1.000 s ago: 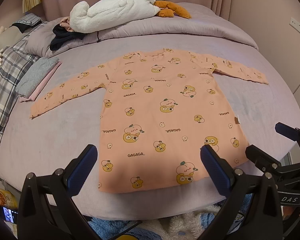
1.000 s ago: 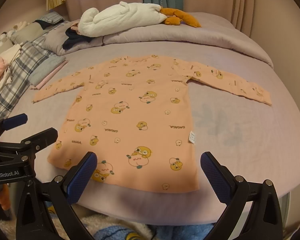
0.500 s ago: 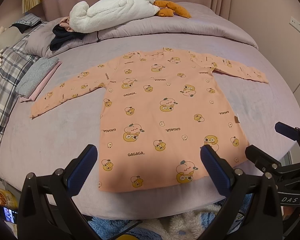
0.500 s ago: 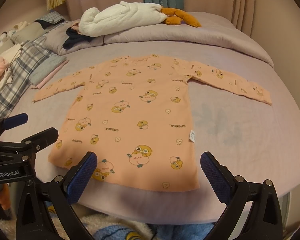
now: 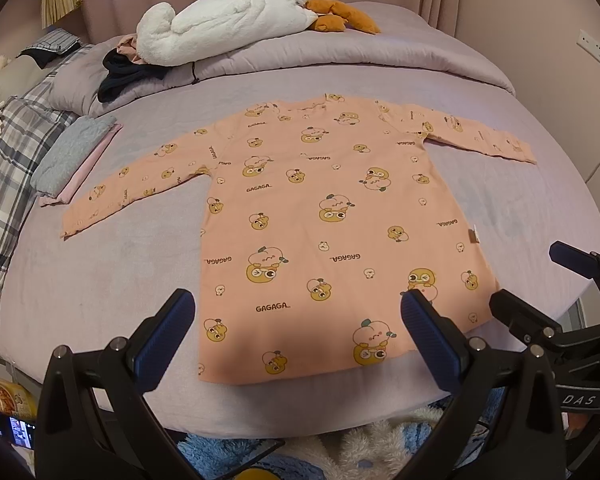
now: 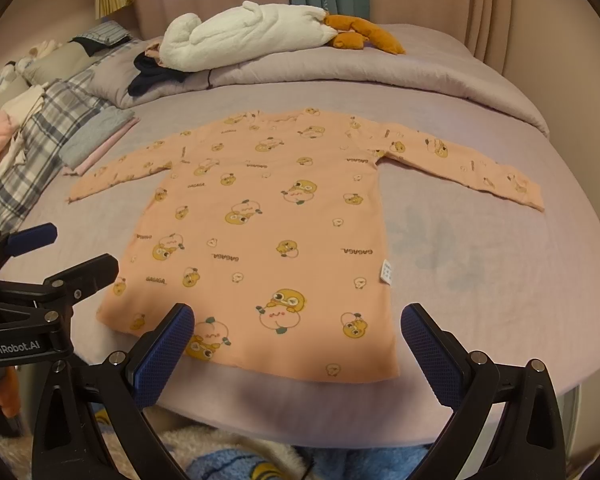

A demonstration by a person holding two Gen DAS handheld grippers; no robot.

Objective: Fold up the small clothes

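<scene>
A small peach long-sleeved shirt [image 5: 320,216] [image 6: 268,224] with a cartoon print lies flat on the lilac bed, both sleeves spread out, its hem toward me. My left gripper [image 5: 296,340] hovers open over the hem near the bed's front edge, holding nothing. My right gripper [image 6: 296,344] is open too, above the hem's right half, empty. Each gripper shows at the side of the other's view: the right gripper [image 5: 540,284] at the shirt's right corner, the left gripper [image 6: 56,256] at its left corner.
A folded grey and pink stack [image 5: 72,156] lies left of the shirt's sleeve. A plaid blanket [image 5: 8,184] covers the left side. A white plush [image 5: 220,24], an orange toy [image 5: 340,16] and dark clothes [image 5: 128,76] rest on the duvet [image 5: 340,56] behind. A fluffy rug [image 5: 300,456] lies below.
</scene>
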